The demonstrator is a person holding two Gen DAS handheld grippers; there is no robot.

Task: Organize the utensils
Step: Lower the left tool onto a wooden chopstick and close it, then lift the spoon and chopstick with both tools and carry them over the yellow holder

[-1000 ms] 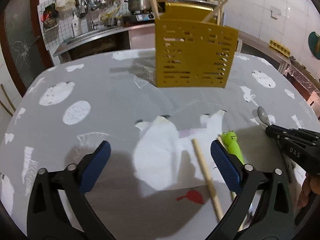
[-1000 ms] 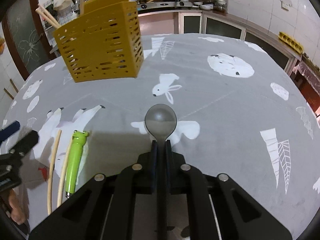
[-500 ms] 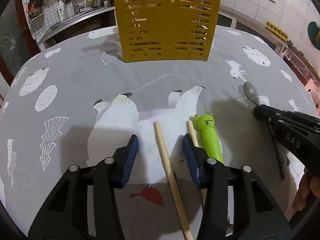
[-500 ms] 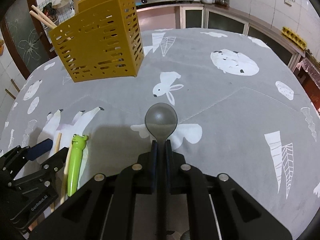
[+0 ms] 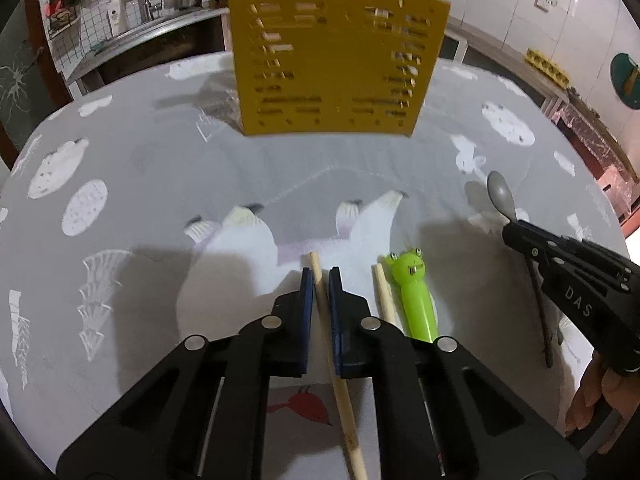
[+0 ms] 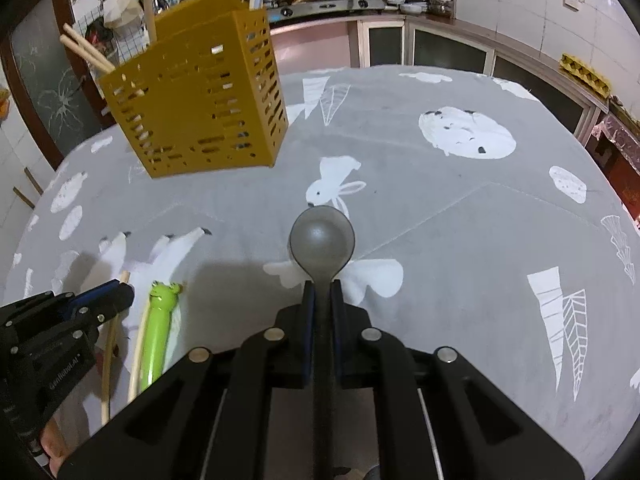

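My left gripper (image 5: 319, 278) is shut on a wooden chopstick (image 5: 340, 384) that lies on the grey tablecloth. A second chopstick (image 5: 384, 296) and a green frog-headed utensil (image 5: 414, 296) lie just right of it. My right gripper (image 6: 321, 292) is shut on the handle of a grey spoon (image 6: 322, 236), its bowl pointing forward; the spoon also shows in the left wrist view (image 5: 502, 196). A yellow perforated utensil holder (image 5: 334, 60) stands at the far middle with chopsticks in it; it shows in the right wrist view (image 6: 200, 104) at upper left.
The round table (image 6: 460, 208) has a grey cloth with white animal prints. Kitchen counters, a stove and shelves lie beyond its far edge. The left gripper shows in the right wrist view (image 6: 116, 296), close beside the frog utensil (image 6: 158, 328).
My left gripper moved forward over the chopstick and its jaws closed on it. The right gripper stayed shut on the spoon and barely moved.
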